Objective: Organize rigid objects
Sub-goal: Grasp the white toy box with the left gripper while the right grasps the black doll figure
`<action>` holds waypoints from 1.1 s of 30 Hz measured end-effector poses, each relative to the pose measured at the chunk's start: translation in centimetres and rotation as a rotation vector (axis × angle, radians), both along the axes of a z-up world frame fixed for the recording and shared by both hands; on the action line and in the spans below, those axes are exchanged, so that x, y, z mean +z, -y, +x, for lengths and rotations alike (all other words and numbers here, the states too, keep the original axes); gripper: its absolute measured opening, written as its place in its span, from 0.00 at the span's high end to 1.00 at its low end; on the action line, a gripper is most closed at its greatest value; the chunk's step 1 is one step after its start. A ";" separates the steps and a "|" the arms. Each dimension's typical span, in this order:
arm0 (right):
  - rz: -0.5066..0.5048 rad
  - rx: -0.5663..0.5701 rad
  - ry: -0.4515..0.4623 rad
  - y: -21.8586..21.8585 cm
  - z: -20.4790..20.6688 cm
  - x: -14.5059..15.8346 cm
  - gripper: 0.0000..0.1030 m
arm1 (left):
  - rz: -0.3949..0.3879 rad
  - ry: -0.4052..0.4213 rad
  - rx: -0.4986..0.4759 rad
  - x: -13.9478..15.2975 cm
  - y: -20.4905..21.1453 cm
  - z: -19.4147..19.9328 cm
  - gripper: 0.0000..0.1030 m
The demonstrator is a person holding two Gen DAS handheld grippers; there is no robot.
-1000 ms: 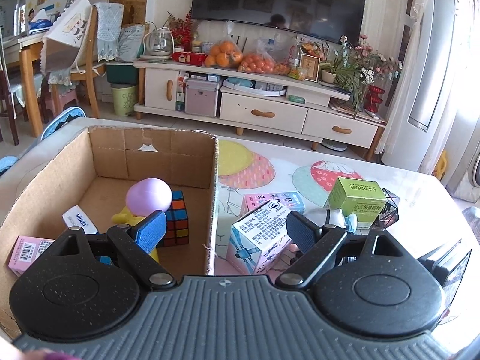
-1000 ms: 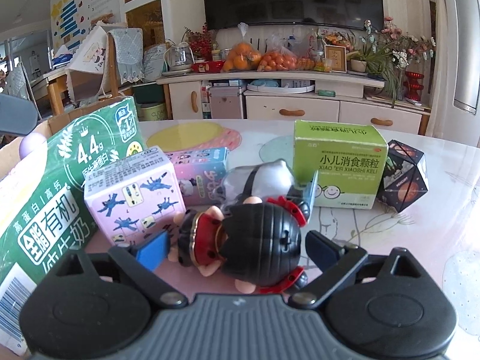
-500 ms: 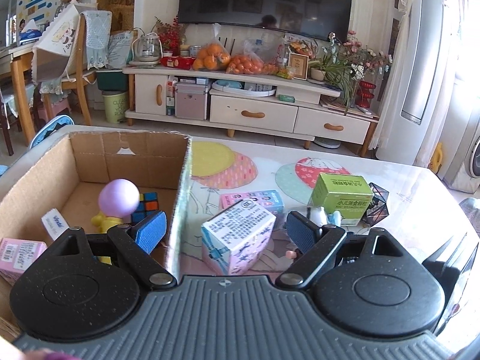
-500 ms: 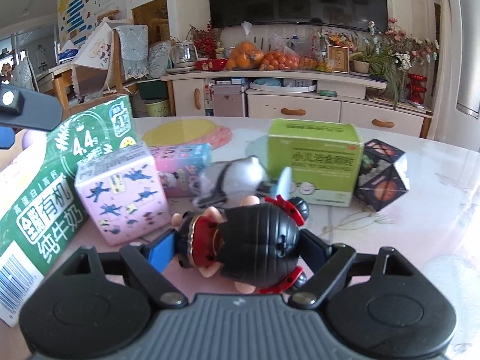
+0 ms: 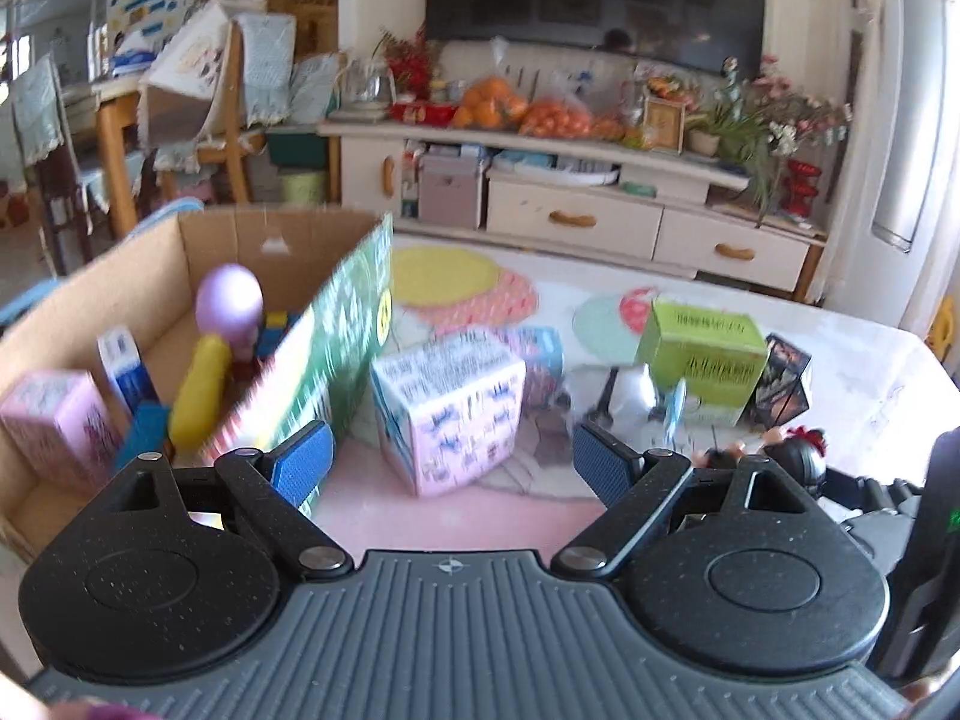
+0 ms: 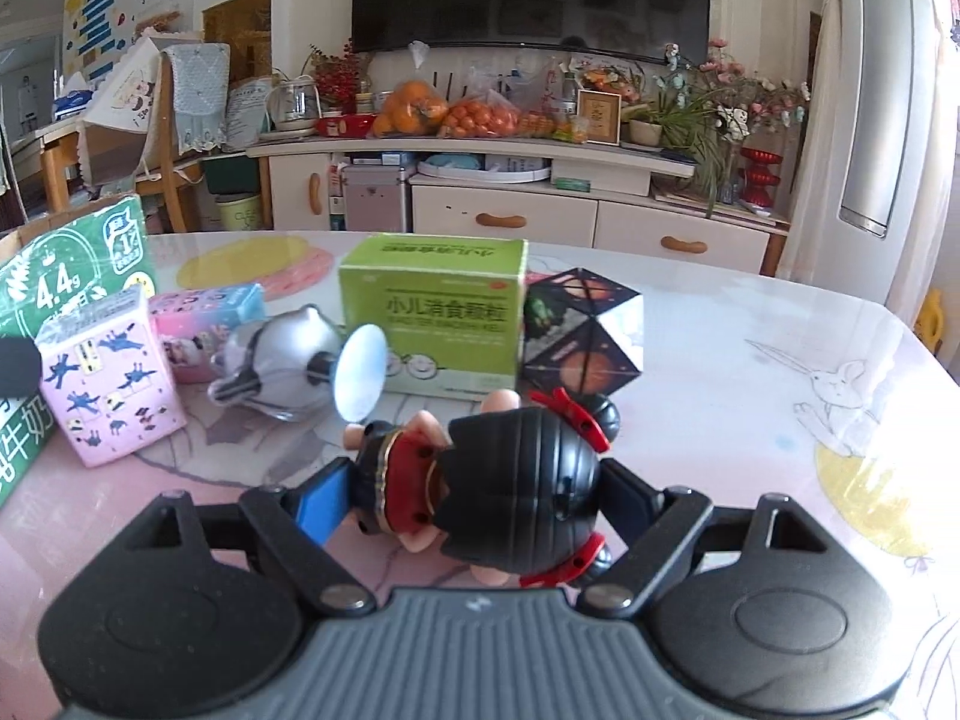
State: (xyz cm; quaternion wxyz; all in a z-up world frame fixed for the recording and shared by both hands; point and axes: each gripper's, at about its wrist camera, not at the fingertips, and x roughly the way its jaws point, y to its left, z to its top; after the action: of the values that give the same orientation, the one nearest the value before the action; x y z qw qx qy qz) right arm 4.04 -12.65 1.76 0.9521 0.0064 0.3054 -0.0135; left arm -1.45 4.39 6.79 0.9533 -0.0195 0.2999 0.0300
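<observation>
Fingers (image 6: 321,501) clamp doll (image 6: 510,480); green box (image 6: 432,324) just ahead.

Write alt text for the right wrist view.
The right tongs grip a black-haired doll in a red dress lying on the table. Behind it sit a green medicine box, a dark geometric cube and a pink patterned box.

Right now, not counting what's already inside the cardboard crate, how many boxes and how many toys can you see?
Boxes: 4 (dark green carton, pink box, pink-and-blue box, lime-green box)
Toys: 3 (silver suction-cup toy, dark faceted puzzle, black-haired doll)
Total: 7
</observation>
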 end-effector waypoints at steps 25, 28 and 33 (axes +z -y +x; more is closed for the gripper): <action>0.083 0.043 -0.053 1.9 1.1 -0.3 0.07 | -0.064 -0.039 0.233 -2.5 1.4 6.2 0.00; 0.078 0.054 -0.045 1.9 1.1 -0.1 0.07 | -0.053 -0.031 0.236 -2.6 1.2 6.6 0.00; 0.078 0.065 -0.043 2.2 1.1 -0.1 0.07 | -0.019 -0.056 0.236 -2.9 1.2 7.1 0.04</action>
State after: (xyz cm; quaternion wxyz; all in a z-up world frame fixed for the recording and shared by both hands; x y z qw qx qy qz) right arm 5.14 -14.87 1.67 0.9443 0.0334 0.3259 0.0292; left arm 5.66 3.18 3.85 0.9342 -0.0628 0.3223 0.1396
